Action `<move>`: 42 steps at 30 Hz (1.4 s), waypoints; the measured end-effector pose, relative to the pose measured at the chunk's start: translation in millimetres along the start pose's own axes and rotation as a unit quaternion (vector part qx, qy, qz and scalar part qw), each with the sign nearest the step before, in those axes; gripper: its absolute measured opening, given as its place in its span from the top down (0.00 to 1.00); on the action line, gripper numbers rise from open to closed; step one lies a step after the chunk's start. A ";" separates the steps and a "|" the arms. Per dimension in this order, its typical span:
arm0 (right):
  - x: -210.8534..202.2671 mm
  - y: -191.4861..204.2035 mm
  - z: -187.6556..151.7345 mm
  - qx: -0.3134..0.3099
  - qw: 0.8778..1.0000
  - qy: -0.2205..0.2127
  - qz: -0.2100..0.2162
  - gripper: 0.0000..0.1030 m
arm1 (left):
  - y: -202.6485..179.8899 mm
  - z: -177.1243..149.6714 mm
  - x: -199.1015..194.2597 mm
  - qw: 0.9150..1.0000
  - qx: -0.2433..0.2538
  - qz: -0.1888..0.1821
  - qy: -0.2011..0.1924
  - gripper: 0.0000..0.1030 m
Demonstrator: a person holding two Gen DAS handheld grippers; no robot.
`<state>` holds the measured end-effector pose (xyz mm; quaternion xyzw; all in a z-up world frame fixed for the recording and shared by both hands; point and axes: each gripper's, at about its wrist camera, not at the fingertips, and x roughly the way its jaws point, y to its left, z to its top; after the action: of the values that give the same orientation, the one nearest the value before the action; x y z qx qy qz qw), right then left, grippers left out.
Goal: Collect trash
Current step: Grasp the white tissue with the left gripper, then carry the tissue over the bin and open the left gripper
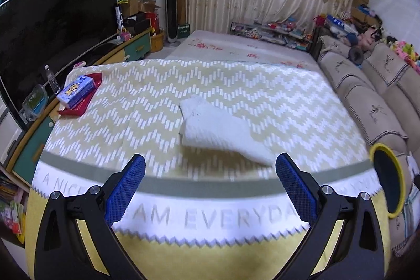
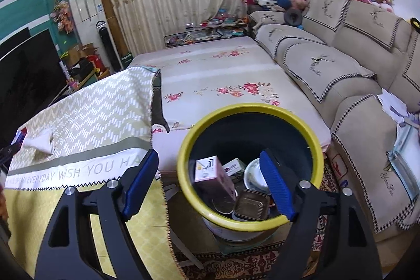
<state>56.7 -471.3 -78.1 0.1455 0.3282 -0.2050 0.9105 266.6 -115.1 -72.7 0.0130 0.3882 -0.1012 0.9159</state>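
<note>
A crumpled white tissue lies on the yellow-and-white patterned tablecloth, just beyond my left gripper, which is open and empty. The tissue also shows far left in the right wrist view. A yellow-rimmed dark trash bin stands on the floor beside the table. It holds a pink-and-white carton, a foil tray, a white bowl and a small box. My right gripper is open and empty, above the bin's mouth. The bin's rim shows at the right of the left wrist view.
A red tray with a blue tissue pack sits at the table's far left. A TV, a water bottle and a glass ashtray stand left. A beige sofa runs along the right; a floral-covered surface lies behind.
</note>
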 end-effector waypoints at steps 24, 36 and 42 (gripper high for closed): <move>4.3 -6.6 -6.6 0.007 1.000 0.013 0.027 0.26 | -28.0 7.0 64.5 0.998 0.047 0.008 0.052 0.91; -7.1 -12.5 -9.6 0.012 0.999 0.004 0.035 0.26 | -58.0 -1.2 -22.6 0.995 0.088 -0.028 -0.027 0.93; -18.6 -25.7 -14.0 0.013 1.000 -0.006 0.024 0.26 | -101.7 -8.7 -69.4 0.988 0.122 -0.074 -0.050 0.93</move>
<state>24.2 -483.0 -79.6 0.1636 0.3165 -0.1881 0.9153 193.6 -201.6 -23.7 0.0906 0.3266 -0.2163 0.9156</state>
